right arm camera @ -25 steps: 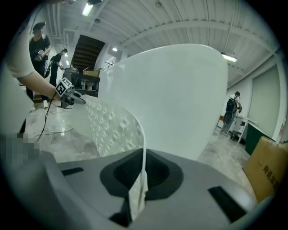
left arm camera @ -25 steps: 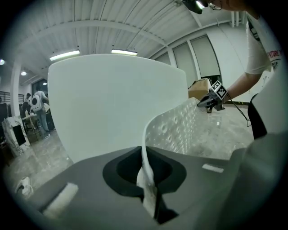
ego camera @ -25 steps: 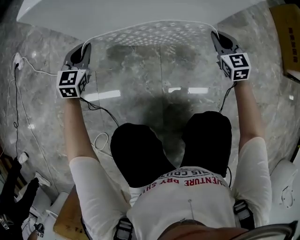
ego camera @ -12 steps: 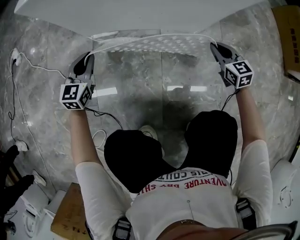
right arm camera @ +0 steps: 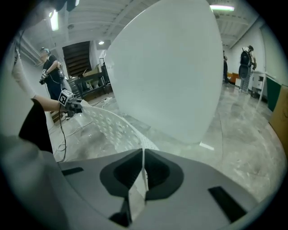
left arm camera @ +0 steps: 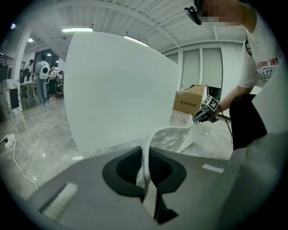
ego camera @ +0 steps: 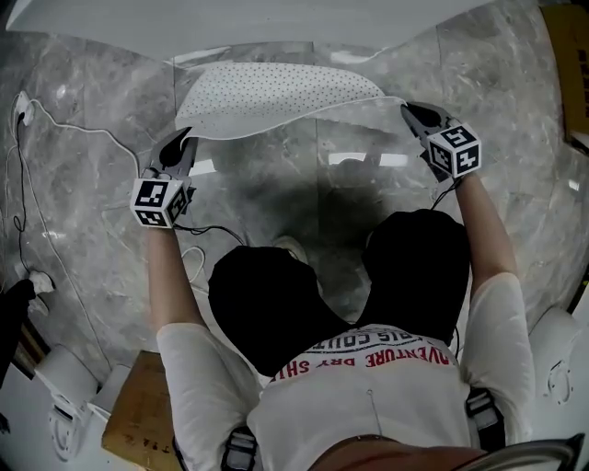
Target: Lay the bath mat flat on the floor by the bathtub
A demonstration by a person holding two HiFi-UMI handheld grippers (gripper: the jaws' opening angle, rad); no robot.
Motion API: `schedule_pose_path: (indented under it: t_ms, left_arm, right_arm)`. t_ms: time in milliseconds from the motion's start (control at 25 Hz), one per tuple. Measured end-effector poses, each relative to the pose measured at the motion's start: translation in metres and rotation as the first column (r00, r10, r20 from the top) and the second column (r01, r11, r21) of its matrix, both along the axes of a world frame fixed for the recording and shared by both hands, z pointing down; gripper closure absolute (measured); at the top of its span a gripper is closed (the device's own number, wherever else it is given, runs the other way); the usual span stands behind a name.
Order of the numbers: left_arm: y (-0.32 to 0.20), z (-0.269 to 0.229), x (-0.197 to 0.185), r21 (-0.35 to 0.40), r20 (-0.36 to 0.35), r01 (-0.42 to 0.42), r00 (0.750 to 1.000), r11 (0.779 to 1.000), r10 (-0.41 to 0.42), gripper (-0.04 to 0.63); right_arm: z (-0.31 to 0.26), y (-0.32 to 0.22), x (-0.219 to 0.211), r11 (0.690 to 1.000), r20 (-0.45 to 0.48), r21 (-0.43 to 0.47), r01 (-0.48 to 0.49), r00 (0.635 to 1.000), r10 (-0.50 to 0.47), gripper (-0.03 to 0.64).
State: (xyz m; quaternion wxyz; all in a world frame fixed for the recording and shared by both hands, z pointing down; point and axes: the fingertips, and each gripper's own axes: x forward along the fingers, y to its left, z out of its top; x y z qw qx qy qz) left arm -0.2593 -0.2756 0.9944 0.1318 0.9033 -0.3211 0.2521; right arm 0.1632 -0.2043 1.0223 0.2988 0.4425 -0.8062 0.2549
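Note:
A white perforated bath mat (ego camera: 276,92) hangs spread between my two grippers, low over the grey marble floor beside the white bathtub (ego camera: 248,23). Its far part curves down toward the floor by the tub. My left gripper (ego camera: 187,138) is shut on the mat's near left corner; the left gripper view shows the mat's edge (left arm camera: 146,157) pinched between the jaws. My right gripper (ego camera: 405,110) is shut on the near right corner, where the mat (right arm camera: 114,128) runs from the closed jaws toward the other gripper (right arm camera: 72,104).
A white cable (ego camera: 64,129) and a plug lie on the floor at the left. A cardboard box (ego camera: 563,64) stands at the right edge and another (ego camera: 138,423) behind me at lower left. The person's dark-trousered knees (ego camera: 267,299) are just behind the mat. People stand far off.
Both grippers have come down and back toward the person with the mat. The mat, held up near the tub rim before, now sags low with its far part toward the floor.

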Motion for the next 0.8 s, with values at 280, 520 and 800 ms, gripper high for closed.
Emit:
schedule_pose_path:
  t_ms: [280, 520, 800]
  left_arm:
    - [0.017, 0.049, -0.002, -0.121, 0.111, -0.044, 0.992, 0.992, 0.058, 0.577]
    - [0.025, 0.085, -0.011, -0.193, 0.121, -0.018, 0.992, 0.981, 0.042, 0.577]
    - [0.053, 0.12, -0.008, -0.296, 0.125, -0.047, 0.988, 0.954, 0.087, 0.575]
  right_arm:
    - [0.046, 0.026, -0.014, 0.991, 0.026, -0.125, 0.055, 0.998, -0.052, 0.604]
    - [0.078, 0.051, -0.026, 0.963, 0.065, -0.242, 0.122, 0.992, -0.109, 0.604]
    - [0.101, 0.075, -0.049, 0.926, 0.117, -0.33, 0.182, 0.982, -0.151, 0.604]
